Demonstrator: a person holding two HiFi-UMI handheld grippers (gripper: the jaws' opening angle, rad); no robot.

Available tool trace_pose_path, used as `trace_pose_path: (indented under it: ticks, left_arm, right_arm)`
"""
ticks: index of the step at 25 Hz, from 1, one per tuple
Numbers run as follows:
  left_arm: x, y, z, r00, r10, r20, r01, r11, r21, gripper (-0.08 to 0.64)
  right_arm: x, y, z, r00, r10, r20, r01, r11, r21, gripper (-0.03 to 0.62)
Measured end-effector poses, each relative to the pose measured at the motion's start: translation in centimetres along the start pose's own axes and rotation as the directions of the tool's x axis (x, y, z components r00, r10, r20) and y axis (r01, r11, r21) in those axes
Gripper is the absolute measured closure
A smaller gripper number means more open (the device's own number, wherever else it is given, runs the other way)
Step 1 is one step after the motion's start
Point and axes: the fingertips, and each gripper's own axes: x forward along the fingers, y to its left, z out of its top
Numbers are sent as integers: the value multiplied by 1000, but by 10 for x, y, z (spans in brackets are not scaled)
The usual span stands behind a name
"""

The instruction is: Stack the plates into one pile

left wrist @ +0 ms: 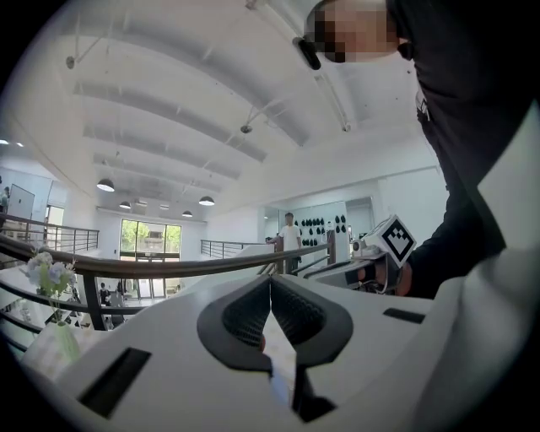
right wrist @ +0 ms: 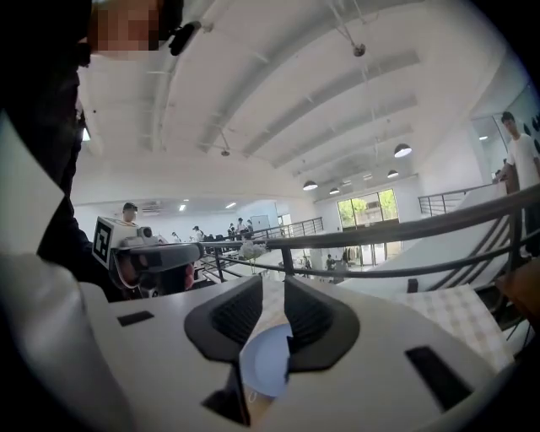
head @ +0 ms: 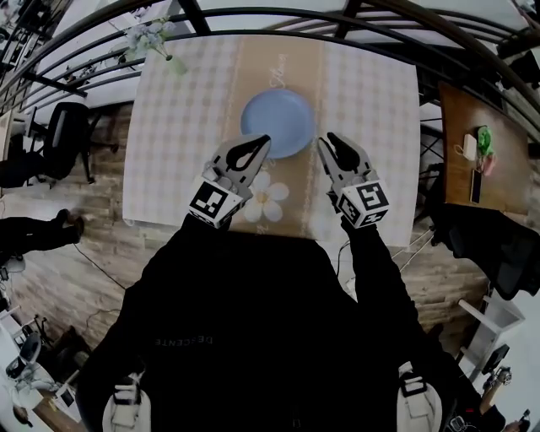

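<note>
A single blue plate point(head: 278, 118) lies in the middle of the table with the checked cloth point(head: 177, 126); whether it is one plate or a pile I cannot tell from above. Both grippers hang above the table's near edge, apart from the plate. My left gripper point(head: 257, 143) is at the plate's near left, and in the left gripper view point(left wrist: 270, 283) its jaw tips meet with nothing between them. My right gripper point(head: 331, 142) is at the plate's near right. Its jaws point(right wrist: 272, 291) stand a little apart and empty, with the blue plate point(right wrist: 266, 359) showing far below through the gap.
A vase of flowers point(head: 148, 38) stands at the table's far left corner. A curved metal railing point(head: 253, 13) runs behind the table. A wooden side table point(head: 472, 143) with small items is at the right and a black chair point(head: 63, 135) at the left.
</note>
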Motion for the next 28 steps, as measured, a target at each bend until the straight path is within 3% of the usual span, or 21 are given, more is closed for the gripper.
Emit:
trace_pose_path:
  ticks: [6, 9, 17, 28]
  left_arm:
    - [-6, -18, 20, 1000, -1, 26, 1, 1000, -3, 540]
    - [-10, -20, 27, 1000, -1, 29, 1, 1000, -3, 540]
    - [-17, -14, 47, 999, 15, 49, -15, 1000, -1, 540]
    - [-11, -12, 54, 997, 22, 72, -21, 1000, -14, 540]
  right_arm:
    - [-17, 28, 45, 993, 35, 114, -23, 994, -104, 582]
    - [-21, 42, 62, 989, 59, 139, -40, 990, -136, 588]
    - [-29, 71, 80, 980, 134, 147, -116, 985, -124, 588]
    - [-24, 71, 76, 984, 117, 134, -105, 990, -94, 589]
